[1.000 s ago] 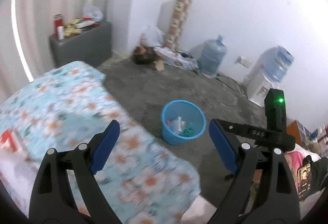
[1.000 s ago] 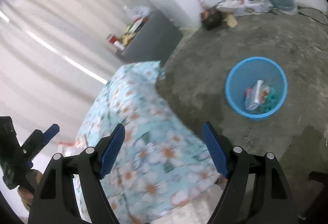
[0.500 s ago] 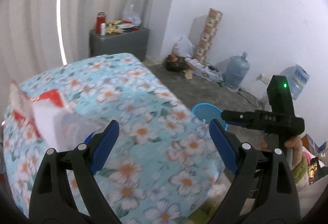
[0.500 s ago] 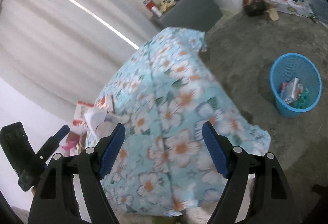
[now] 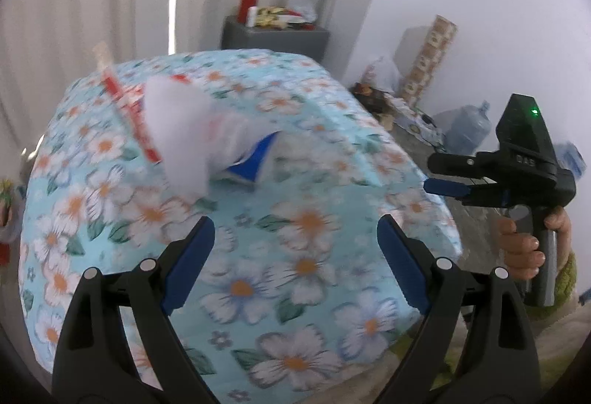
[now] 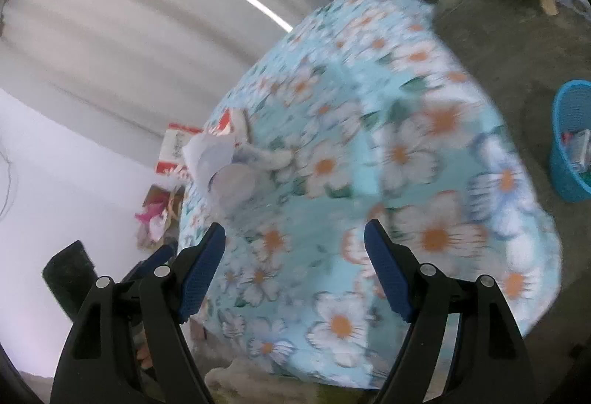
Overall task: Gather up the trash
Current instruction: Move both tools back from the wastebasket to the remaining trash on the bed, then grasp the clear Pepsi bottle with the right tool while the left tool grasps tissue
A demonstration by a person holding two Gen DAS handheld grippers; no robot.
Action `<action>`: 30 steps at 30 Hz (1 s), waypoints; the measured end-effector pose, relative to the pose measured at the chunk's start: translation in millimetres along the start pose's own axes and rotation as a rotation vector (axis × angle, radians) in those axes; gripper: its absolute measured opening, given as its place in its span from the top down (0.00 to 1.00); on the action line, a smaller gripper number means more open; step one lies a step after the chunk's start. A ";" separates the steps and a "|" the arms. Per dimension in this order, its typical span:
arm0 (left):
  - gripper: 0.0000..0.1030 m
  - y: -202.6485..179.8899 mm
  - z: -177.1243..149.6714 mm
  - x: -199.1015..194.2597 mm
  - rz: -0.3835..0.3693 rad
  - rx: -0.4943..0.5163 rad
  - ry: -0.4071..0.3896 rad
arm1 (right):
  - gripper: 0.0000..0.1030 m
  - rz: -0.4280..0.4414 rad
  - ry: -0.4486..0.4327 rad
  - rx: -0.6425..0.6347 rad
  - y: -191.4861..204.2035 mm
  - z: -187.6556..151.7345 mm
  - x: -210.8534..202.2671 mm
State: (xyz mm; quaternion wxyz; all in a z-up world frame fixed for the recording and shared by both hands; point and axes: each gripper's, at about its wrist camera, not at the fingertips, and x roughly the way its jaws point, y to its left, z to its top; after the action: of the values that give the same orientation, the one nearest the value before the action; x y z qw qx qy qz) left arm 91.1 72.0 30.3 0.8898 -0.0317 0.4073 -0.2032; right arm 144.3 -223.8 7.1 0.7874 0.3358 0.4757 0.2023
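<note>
A pile of trash lies on the flowered tablecloth [image 5: 295, 256]: a crumpled white tissue [image 5: 177, 138], a red and white wrapper [image 5: 122, 101] and a blue and white packet [image 5: 255, 160]. My left gripper [image 5: 291, 263] is open and empty, over the table's near side, short of the pile. The pile also shows in the right wrist view [image 6: 229, 163], blurred. My right gripper [image 6: 295, 274] is open and empty above the cloth [image 6: 406, 163]. A blue trash basket [image 6: 572, 163] with several pieces in it stands on the floor at the right.
A grey cabinet [image 5: 273, 38] with a red can and clutter stands behind the table. Water jugs [image 5: 465, 130], a tall box and bags line the far wall. My right gripper's body [image 5: 517, 167] is held at the table's right edge. A box with pink items [image 6: 162, 211] sits beside the table.
Both grippers have swung away from the blue basket and toward the table. The trash pile now sits closer and more central in front of the left gripper. Both stay open.
</note>
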 end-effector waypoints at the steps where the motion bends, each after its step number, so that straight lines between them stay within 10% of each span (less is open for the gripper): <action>1: 0.17 7.1 -0.8 0.1 0.010 -0.015 0.000 | 0.27 0.002 0.009 -0.008 4.1 0.5 5.4; 19: 0.18 68.9 11.6 15.8 -0.010 -0.110 -0.077 | 0.27 -0.031 0.053 -0.204 73.2 38.1 68.3; 30: 0.51 77.0 26.4 74.0 0.038 -0.096 -0.030 | 0.27 -0.043 0.075 -0.191 71.1 45.8 81.4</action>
State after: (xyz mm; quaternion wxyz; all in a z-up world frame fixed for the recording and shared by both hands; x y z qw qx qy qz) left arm 179.8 110.9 -21.9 0.8970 -0.0697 0.4036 -0.1663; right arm 222.8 -138.0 23.2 0.8018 0.2409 0.4905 0.2421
